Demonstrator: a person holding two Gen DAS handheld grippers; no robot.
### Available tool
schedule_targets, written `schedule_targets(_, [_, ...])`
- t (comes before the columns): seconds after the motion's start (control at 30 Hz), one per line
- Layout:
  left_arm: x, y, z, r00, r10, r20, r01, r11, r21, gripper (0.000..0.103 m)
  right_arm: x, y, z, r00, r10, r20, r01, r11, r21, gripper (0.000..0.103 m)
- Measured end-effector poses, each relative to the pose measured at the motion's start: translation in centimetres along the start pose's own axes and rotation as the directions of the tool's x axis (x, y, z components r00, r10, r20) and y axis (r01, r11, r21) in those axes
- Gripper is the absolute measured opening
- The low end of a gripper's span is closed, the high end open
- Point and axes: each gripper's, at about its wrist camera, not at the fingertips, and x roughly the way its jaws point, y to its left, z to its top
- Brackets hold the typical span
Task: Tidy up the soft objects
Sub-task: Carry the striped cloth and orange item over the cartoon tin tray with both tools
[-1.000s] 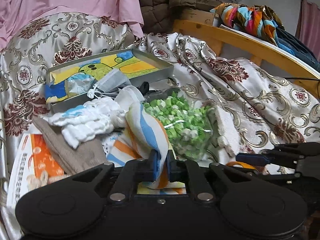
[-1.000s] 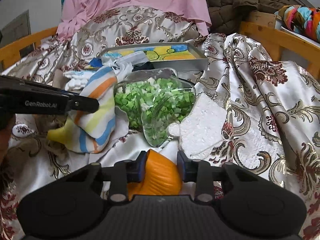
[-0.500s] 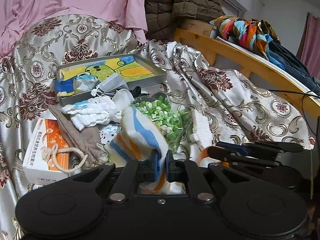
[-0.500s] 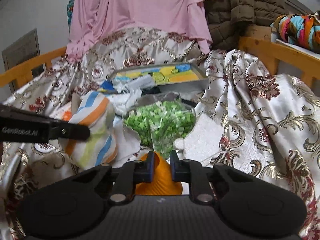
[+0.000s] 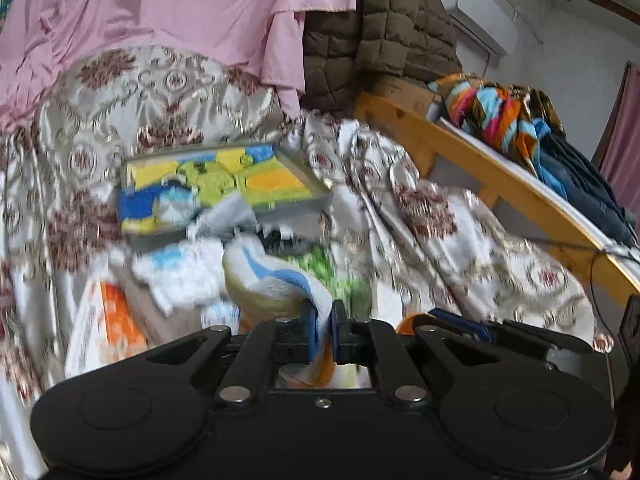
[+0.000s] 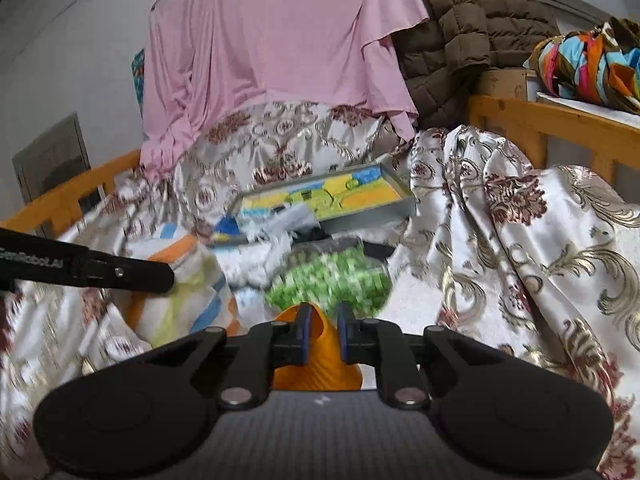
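the left gripper (image 5: pixel 323 334) is pinching the striped towel (image 5: pixel 272 284), and the right gripper (image 6: pixel 323 334) is squeezing its orange end (image 6: pixel 316 364). both are lifting. next, carry it toward the tray (image 6: pixel 372 214) at twelve o'clock.

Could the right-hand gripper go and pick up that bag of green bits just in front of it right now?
Probably not yet. The right gripper is shut on an orange cloth, so it has no free jaws. The bag of green bits lies uncovered just ahead, so the path itself looks clear.
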Motion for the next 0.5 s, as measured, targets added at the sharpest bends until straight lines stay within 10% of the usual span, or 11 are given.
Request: schedule_targets(0.5, [15.1,6.3,13.3,0.996,-0.011,0.094,0.016,0.999,-0.051,0.007,16.3,-4.3,10.7,0.999,0.046,-0.007,-0.046,0.991,-0.126,0.007])
